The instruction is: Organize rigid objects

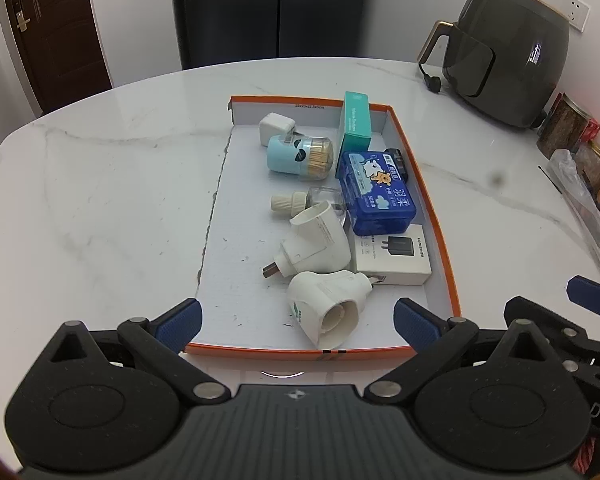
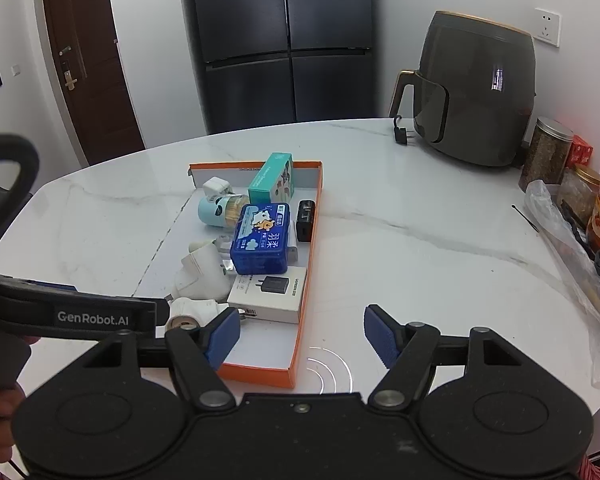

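Everything you're sorting sits in the tray (image 1: 440, 216), crowded along its right side; the left half of the floor is bare. Near end: two white plugs, plug A (image 1: 328, 308) on its side with the socket mouth facing you, plug B (image 1: 316, 244) just behind it. The charger box (image 1: 392, 254) lies flat against the right wall, touching both. The blue case (image 1: 376, 192) sits behind that, leaning over a clear bottle (image 1: 304, 200). Far end: toothpick jar (image 1: 300, 158) on its side, white cube (image 1: 276, 128), teal box (image 1: 356, 124) upright. A black adapter (image 2: 305, 220) is wedged between blue case and right wall.

Your left gripper (image 1: 298, 320) is released, jaws wide, nothing held, hovering over the tray's near wall with plug A between the fingers. Your right gripper (image 2: 300, 332) is also released and empty, straddling the near right corner, one finger inside, one over the table (image 2: 420, 220).

Risks, my read:
- Plug A is round and will likely roll or squirt out if you pinch off-centre.
- The jar rolls too; nudge it and it runs into the bare half.
- Pull the bottle and the blue case probably drops.
- The tray is light card; catch the wall with a finger and the whole lot slides.
- The grippers are close together, so watch for a clash.
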Demonstrator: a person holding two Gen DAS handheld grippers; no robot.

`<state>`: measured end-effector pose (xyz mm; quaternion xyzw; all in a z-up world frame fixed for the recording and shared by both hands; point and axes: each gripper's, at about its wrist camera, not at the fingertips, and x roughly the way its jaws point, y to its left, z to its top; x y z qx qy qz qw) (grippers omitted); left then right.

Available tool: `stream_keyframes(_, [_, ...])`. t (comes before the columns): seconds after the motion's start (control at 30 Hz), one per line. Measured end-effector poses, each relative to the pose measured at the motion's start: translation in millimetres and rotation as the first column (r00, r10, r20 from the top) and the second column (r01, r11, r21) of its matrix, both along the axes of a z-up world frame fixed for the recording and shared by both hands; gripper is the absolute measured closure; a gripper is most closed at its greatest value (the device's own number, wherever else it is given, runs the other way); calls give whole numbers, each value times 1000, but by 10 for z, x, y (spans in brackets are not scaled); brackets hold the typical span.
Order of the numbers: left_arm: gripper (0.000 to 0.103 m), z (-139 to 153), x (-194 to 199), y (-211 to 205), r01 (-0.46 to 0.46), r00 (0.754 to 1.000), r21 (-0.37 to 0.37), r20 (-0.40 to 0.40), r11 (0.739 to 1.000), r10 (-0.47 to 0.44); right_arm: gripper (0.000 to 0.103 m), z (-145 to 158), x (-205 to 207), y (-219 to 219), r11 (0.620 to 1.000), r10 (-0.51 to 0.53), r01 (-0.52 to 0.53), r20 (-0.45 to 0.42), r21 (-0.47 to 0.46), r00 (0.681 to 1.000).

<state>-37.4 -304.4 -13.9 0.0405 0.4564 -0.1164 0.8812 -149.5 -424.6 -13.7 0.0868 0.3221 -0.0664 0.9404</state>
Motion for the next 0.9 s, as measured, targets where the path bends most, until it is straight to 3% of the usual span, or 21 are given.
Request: stream_keyframes(0.9, [0,-34,83,27,-8,1000,20,-7,1000,8,20,-6,100,3,1000,5,-5,-5,1,1000])
